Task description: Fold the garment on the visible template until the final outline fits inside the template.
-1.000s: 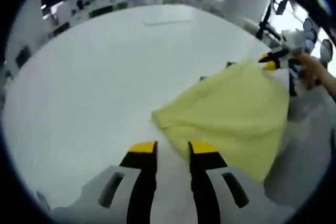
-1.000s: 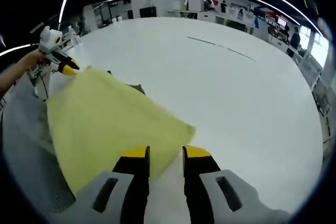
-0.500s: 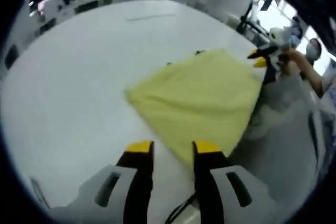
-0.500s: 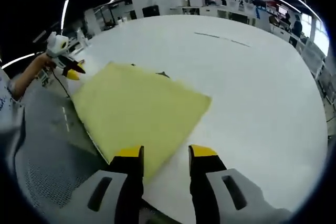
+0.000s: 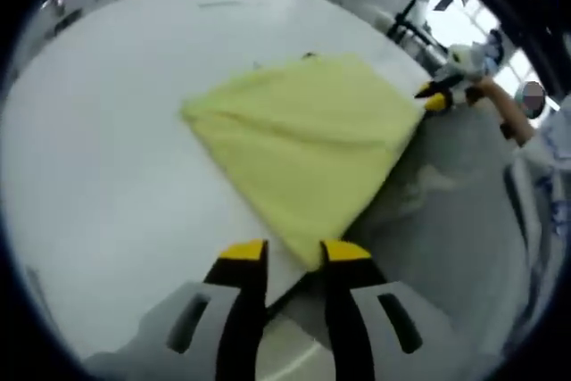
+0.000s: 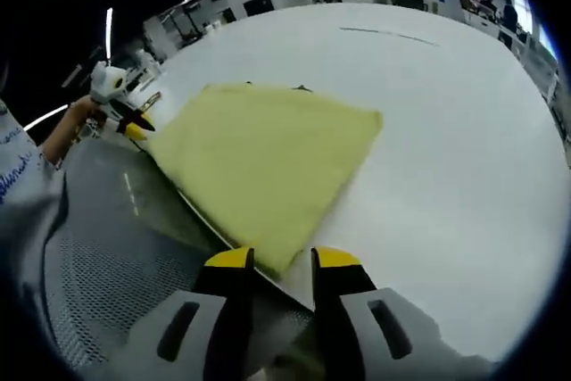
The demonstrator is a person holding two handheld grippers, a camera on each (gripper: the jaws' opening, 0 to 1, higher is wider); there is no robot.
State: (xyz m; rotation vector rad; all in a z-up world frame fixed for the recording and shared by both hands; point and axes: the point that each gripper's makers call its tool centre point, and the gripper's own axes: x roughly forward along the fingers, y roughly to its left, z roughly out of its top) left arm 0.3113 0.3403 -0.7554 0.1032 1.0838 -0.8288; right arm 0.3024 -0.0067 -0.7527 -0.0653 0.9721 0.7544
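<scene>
Now the white table (image 5: 98, 158) carries the yellow garment (image 5: 303, 144) folded into a flat rectangle at its near edge, where a second ago it was still being drawn flat. Both grippers have pulled back to its near corners: the left gripper (image 5: 293, 254) and right gripper (image 6: 272, 260) stand slightly parted, empty. The folding looks nearly done, though I cannot make out the template outline to check the fit.

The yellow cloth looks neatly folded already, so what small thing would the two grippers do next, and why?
Probably draw both grippers back. The yellow garment lies flat on the white table; the left gripper and right gripper stand open at its near corners, holding nothing.
</scene>
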